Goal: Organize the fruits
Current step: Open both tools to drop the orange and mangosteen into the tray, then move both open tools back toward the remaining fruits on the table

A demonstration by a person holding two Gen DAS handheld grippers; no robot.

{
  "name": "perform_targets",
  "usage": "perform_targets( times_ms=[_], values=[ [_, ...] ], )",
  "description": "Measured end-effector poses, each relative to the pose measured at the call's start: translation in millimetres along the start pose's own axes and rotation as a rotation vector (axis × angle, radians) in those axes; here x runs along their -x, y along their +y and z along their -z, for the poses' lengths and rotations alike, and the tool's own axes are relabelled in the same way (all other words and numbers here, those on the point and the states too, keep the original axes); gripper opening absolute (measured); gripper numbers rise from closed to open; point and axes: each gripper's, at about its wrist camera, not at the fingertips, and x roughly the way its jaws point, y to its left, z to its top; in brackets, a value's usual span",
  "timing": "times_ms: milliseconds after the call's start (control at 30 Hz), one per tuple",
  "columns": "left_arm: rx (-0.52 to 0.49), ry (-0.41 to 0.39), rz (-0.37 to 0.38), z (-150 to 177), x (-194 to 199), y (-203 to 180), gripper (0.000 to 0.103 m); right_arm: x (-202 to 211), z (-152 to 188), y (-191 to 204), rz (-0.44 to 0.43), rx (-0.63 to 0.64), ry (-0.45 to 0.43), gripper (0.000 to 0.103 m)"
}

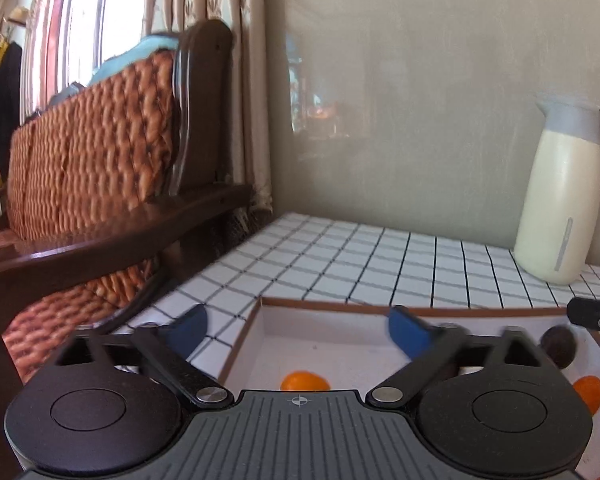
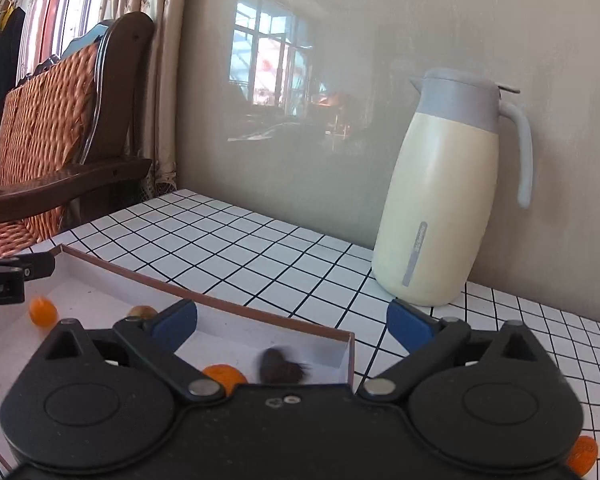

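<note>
A shallow white box with a brown rim (image 1: 340, 303) lies on the checked tabletop. My left gripper (image 1: 299, 330) hangs over its left end, open, with nothing between the blue pads. Below it in the box lies a small orange fruit (image 1: 304, 381); a dark round fruit (image 1: 558, 346) and another orange fruit (image 1: 589, 394) lie further right. My right gripper (image 2: 293, 329) is open over the box's right end (image 2: 260, 314). Under it are a blurred dark fruit (image 2: 280, 366) and an orange fruit (image 2: 224, 376), neither touched by the pads. One orange fruit (image 2: 582, 454) sits outside the box on the table.
A cream jug with a grey lid and handle (image 2: 440, 208) stands at the back right against the wall. A wooden armchair with a woven cushion (image 1: 100, 152) borders the table's left edge. More fruit lies in the box: an orange one (image 2: 43, 311) and a brownish one (image 2: 142, 312).
</note>
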Motion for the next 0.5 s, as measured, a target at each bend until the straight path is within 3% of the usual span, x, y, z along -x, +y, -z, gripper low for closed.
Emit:
perform_targets(
  times_ms=[200,500],
  values=[
    [-0.007,-0.002,0.006,0.0,3.1,0.1,0.103,1.4,2.0,-1.5,0.005,-0.007,-0.012,0.097],
    [-0.004,-0.006,0.017,0.3,8.5,0.9,0.103,5.7,1.9,-0.5,-0.006,-0.006,-0.008,0.097]
  ],
)
